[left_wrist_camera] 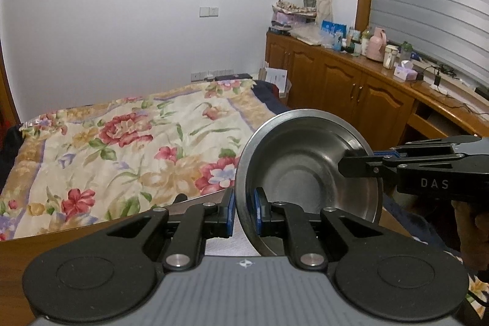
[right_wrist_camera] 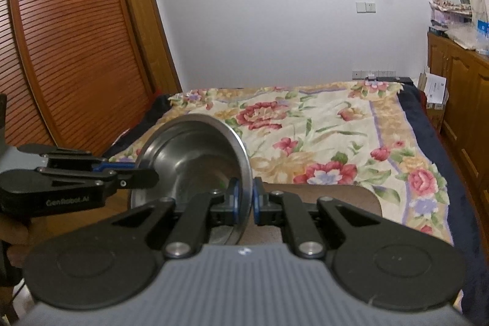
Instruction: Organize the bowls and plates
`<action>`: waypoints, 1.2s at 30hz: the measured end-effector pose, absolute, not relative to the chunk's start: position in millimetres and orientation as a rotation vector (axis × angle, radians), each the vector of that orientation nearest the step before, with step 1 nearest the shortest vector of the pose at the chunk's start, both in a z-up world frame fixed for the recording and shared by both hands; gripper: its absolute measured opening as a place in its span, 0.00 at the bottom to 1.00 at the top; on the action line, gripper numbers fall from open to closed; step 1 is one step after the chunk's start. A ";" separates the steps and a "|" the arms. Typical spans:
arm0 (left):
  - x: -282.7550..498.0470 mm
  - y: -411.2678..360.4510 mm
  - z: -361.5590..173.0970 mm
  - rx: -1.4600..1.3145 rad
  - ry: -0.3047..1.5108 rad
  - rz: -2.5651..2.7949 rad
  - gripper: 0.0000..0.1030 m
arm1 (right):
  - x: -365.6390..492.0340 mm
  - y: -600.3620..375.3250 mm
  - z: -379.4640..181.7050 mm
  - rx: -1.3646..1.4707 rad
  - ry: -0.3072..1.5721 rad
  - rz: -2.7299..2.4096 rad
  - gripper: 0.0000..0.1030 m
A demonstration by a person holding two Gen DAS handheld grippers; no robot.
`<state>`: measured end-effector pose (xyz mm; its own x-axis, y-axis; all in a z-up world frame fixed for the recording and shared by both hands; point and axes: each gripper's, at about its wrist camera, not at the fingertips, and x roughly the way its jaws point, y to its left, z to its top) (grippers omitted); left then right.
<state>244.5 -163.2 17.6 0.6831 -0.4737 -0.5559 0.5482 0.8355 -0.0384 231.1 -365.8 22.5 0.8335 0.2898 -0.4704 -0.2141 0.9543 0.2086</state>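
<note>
While both pinch its rim, the round stainless-steel bowl (left_wrist_camera: 308, 167) hangs tilted above the table (right_wrist_camera: 351, 197) between them: left hand-held gripper (left_wrist_camera: 244, 211) clamping its left edge, right hand-held gripper (right_wrist_camera: 244, 200) clamping its right edge.

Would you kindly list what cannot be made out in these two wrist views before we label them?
- Steel bowl: its lower rim is hidden behind the left gripper body in the left wrist view.
- Where other plates and bowls sit: not in either view.
- Surface under the bowl: mostly blocked by the right gripper in the right wrist view.
- Bottles on the wooden cabinet: too small to identify.
- Hand holding the right gripper: cut off by the left wrist view's edge.
</note>
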 end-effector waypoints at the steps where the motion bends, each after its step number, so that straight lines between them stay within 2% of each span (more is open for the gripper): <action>1: 242.2 -162.8 19.1 0.135 0.580 -0.576 0.14 | 228.7 -365.8 24.4 0.147 0.516 0.267 0.10; 17: 190.7 -142.6 47.3 0.131 0.503 -0.601 0.13 | 185.1 -356.0 51.5 0.104 0.451 0.262 0.10; 36: 134.9 -109.9 29.3 0.077 0.532 -0.603 0.13 | 137.7 -329.8 43.5 0.065 0.484 0.286 0.10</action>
<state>134.9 -109.9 29.3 0.6940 -0.5201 -0.4978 0.5588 0.8251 -0.0831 137.7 -329.8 43.5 0.8463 0.2860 -0.4494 -0.2553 0.9582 0.1290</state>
